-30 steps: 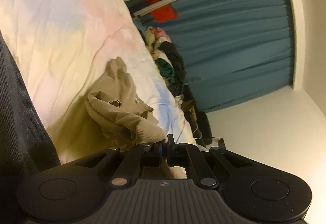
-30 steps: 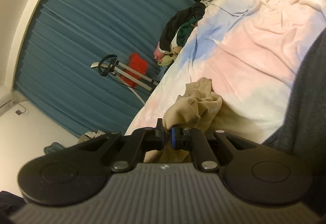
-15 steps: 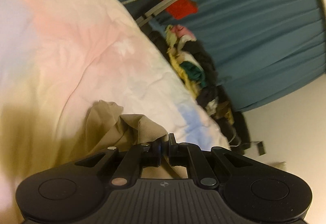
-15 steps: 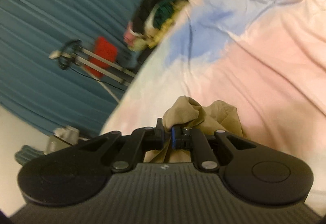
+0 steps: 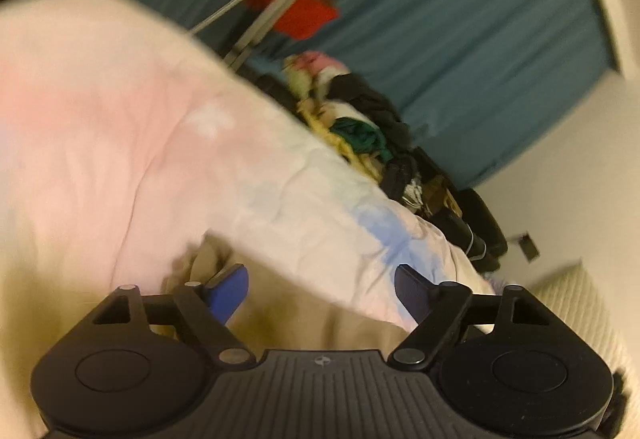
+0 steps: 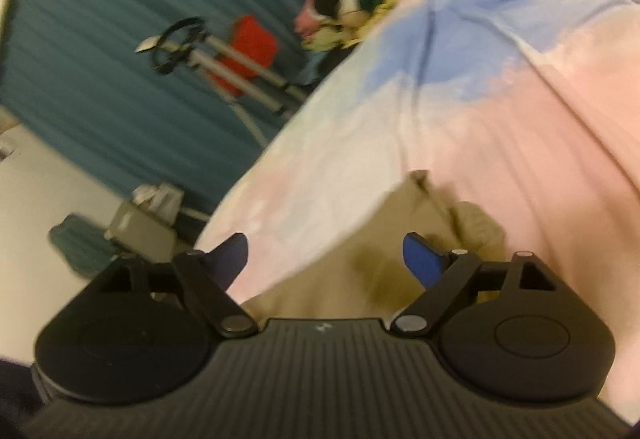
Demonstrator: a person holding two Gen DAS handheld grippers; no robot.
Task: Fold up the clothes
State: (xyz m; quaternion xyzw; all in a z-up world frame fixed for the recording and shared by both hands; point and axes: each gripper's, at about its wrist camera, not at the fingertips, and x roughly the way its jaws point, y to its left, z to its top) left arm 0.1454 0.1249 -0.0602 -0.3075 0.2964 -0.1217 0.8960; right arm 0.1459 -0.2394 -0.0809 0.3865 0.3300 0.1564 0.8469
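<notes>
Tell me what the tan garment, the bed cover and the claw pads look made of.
Tan garment: soft matte woven cloth, likely cotton; it lies in limp folds, weave lost to blur. Bed cover: thin matte fabric, pastel tie-dye, finely creased. Pads on the right claw, one at: blue, smooth, probably rubber or plastic.

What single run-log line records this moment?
left hand-held gripper: open | right hand-held gripper: open | tan garment: lying on pastel bedspread, ungripped | images: blurred
</notes>
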